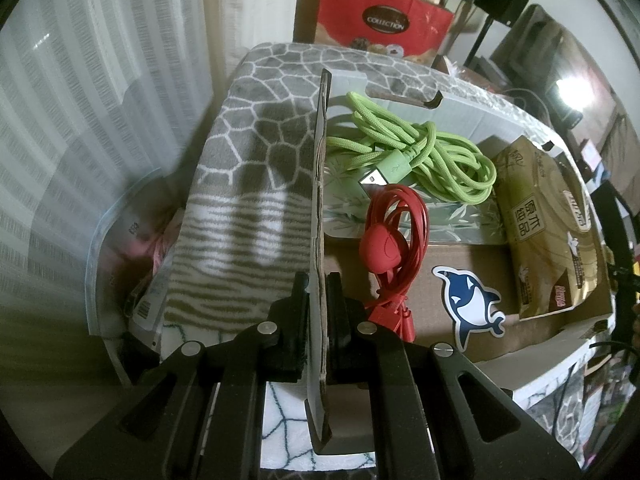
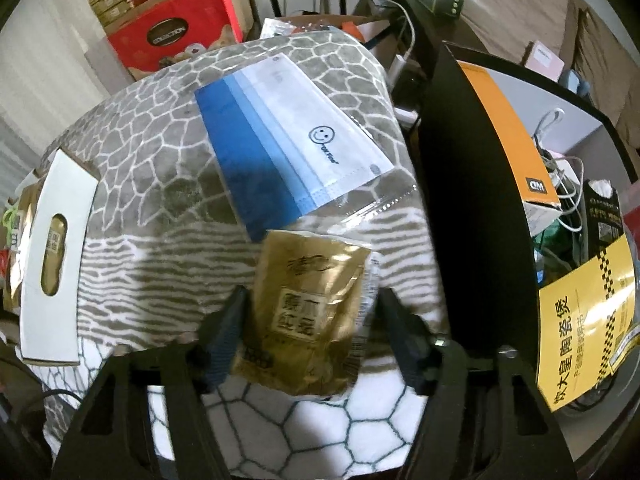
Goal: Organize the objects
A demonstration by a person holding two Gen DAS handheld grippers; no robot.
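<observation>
Blanket (image 2: 168,160); left jaws clamp box flap (image 1: 318,200).

Open patterned blanket (image 2: 160,184) left of mask packet (image 2: 292,148); tall black panel (image 2: 472,200) walling the right.

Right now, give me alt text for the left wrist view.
The left gripper is clamped on the side wall of a cardboard box resting on a patterned blanket. Inside lie a green cable, a red cable and a gold tissue pack.
</observation>
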